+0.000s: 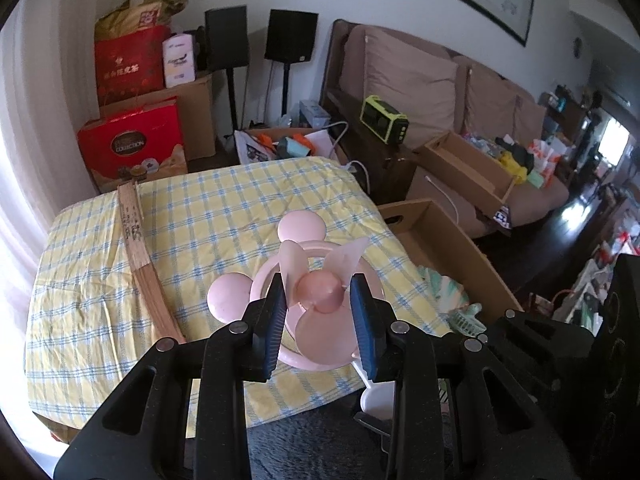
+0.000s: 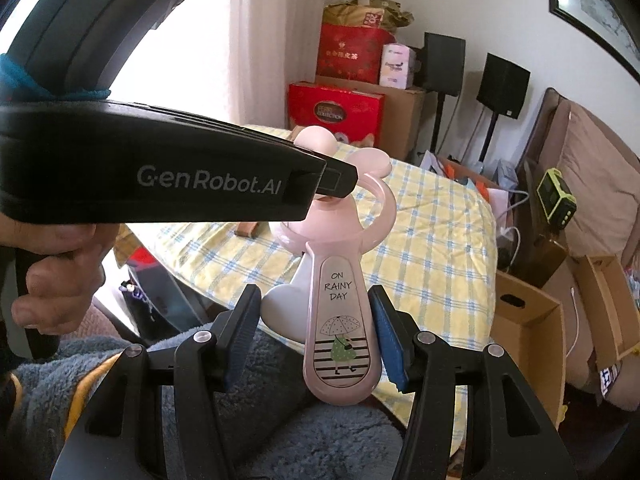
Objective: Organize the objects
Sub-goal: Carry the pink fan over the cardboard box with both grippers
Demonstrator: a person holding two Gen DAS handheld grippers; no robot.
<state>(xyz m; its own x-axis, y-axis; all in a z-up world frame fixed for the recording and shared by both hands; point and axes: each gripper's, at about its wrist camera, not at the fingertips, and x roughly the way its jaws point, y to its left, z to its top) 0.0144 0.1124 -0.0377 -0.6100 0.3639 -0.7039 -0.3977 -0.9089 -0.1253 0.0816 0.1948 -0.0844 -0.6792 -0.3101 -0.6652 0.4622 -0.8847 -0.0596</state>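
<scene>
Up above the near edge of the checked tablecloth, a pink handheld fan with round mouse ears is held between both tools. The left gripper has its blue pads at either side of the fan's hub and translucent blades; whether they press or merely flank the head I cannot tell. The right gripper brackets the handle, printed "ON RAINY DAY" over a figure with an umbrella; its right pad touches the handle's edge while the left pad stands clear, so a firm grip cannot be confirmed. In the right wrist view the black body of the left tool, held by a hand, cuts across and hides most of the fan's head. On the cloth lies a folded wooden fan, well to the left. Just beside the table's right edge sits an open cardboard box, with a green comb-like item near its corner. Red gift boxes, two black speakers on stands and a brown sofa line the far wall.
</scene>
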